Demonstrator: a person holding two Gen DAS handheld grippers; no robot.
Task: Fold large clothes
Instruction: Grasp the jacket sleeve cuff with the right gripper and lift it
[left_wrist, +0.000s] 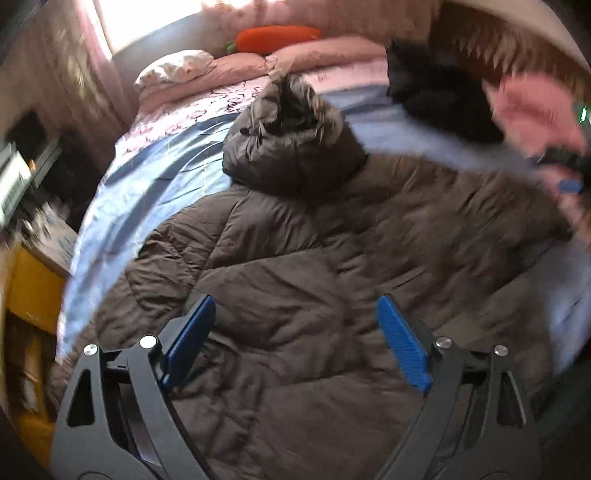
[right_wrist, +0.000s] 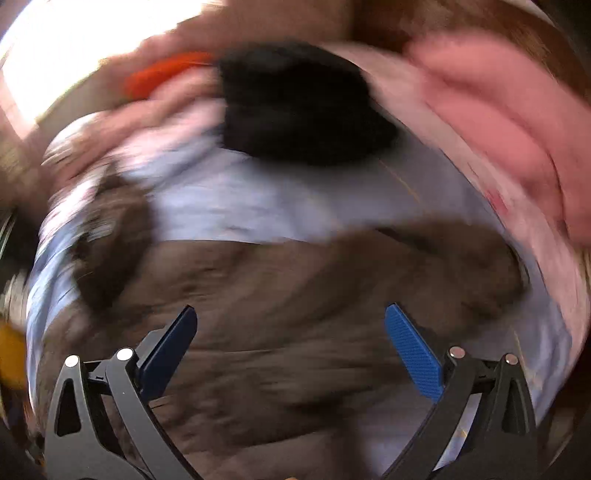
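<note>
A large brown padded coat (left_wrist: 295, 266) lies spread on the blue bed sheet (left_wrist: 147, 177), its fur-trimmed hood (left_wrist: 291, 136) toward the pillows. My left gripper (left_wrist: 295, 321) is open and empty, hovering above the coat's body. My right gripper (right_wrist: 291, 332) is open and empty above the coat (right_wrist: 295, 295), near the right sleeve; that view is heavily blurred. The right gripper also shows as a blurred dark and blue shape in the left wrist view (left_wrist: 565, 173), at the right edge.
A black garment (left_wrist: 436, 99) and a pink garment (left_wrist: 532, 107) lie at the bed's far right. Pink pillows (left_wrist: 295, 59) and an orange carrot plush (left_wrist: 277, 35) sit at the head. A yellow cabinet (left_wrist: 33, 288) and cluttered shelves stand left of the bed.
</note>
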